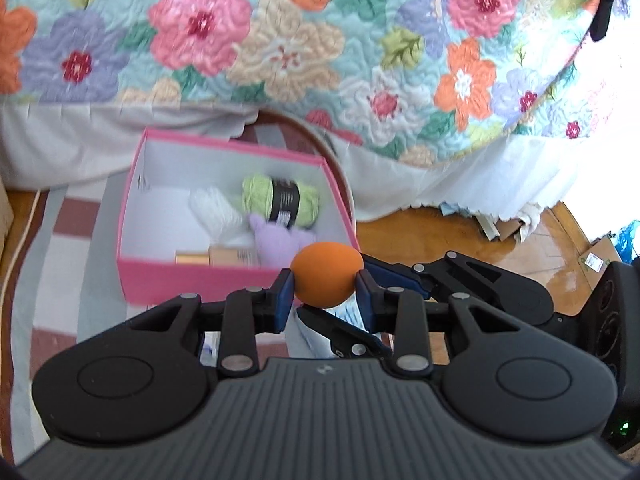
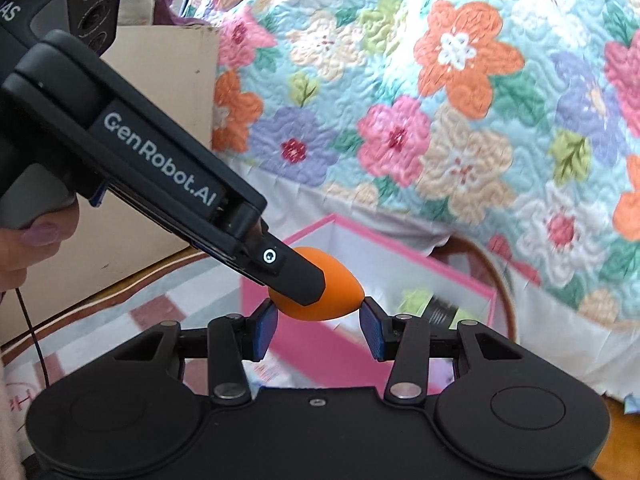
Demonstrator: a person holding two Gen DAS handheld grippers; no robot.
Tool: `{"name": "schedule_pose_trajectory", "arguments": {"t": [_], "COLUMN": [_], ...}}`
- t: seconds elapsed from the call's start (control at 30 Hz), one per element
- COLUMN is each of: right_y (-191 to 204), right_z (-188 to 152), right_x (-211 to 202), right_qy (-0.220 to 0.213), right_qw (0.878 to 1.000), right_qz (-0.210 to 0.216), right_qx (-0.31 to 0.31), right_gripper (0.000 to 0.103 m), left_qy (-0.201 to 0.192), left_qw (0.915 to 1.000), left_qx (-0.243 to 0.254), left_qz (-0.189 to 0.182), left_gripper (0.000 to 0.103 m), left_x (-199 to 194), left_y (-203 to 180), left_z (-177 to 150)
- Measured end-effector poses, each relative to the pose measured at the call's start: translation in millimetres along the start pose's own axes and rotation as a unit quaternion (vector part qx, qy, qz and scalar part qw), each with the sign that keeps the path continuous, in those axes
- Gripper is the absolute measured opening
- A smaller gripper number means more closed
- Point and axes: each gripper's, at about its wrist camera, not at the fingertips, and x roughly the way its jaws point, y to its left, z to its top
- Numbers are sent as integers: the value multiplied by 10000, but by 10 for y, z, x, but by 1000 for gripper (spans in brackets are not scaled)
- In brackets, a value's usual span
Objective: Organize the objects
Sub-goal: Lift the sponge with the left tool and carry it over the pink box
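The left gripper (image 1: 325, 290) has its blue pads pressed on both sides of an orange egg-shaped sponge (image 1: 326, 275), holding it in the air just in front of the near wall of an open pink box (image 1: 192, 280) on a striped rug (image 1: 64, 216). The right gripper (image 2: 318, 330) is at the same sponge: its right pad touches the tip, while the left pad (image 2: 265, 332) sits just under it, contact unclear, so I cannot tell whether it grips. Inside the box lie a green yarn skein (image 1: 280, 200), white yarn (image 1: 214, 212) and a lilac knitted piece (image 1: 280, 240); a floral quilt (image 1: 320, 40) hangs behind.
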Motion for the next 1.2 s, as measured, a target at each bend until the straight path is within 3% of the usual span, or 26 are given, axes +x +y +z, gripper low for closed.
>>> {"name": "schedule_pose_trajectory", "arguments": {"t": [0.3, 0.5, 0.77, 1.07, 1.2], "right_y": [-463, -844, -1049, -1038, -1100], "right_z": [251, 111, -137, -269, -269], "right_x": [628, 1223, 1787, 2096, 1975], "right_qy": [522, 1267, 1991, 2308, 2103], "right_qw": [9977, 9813, 9621, 9581, 9626], "right_qz": [200, 698, 755, 724, 685], "right_qx": [393, 1269, 1705, 1537, 1563], "right_gripper": [51, 51, 51, 54, 58], "left_qy": [241, 510, 795, 878, 783], "left_qw": [9990, 9954, 9872, 9807, 9823], "left_qx": [-334, -779, -1334, -1658, -1513], "left_qz": [144, 234, 368, 549, 778], "left_gripper": [32, 32, 32, 33, 37], "left_x": [567, 1118, 1732, 1998, 1897], "left_y": [137, 406, 686, 855, 828], "left_z": [546, 573, 517, 445, 492]}}
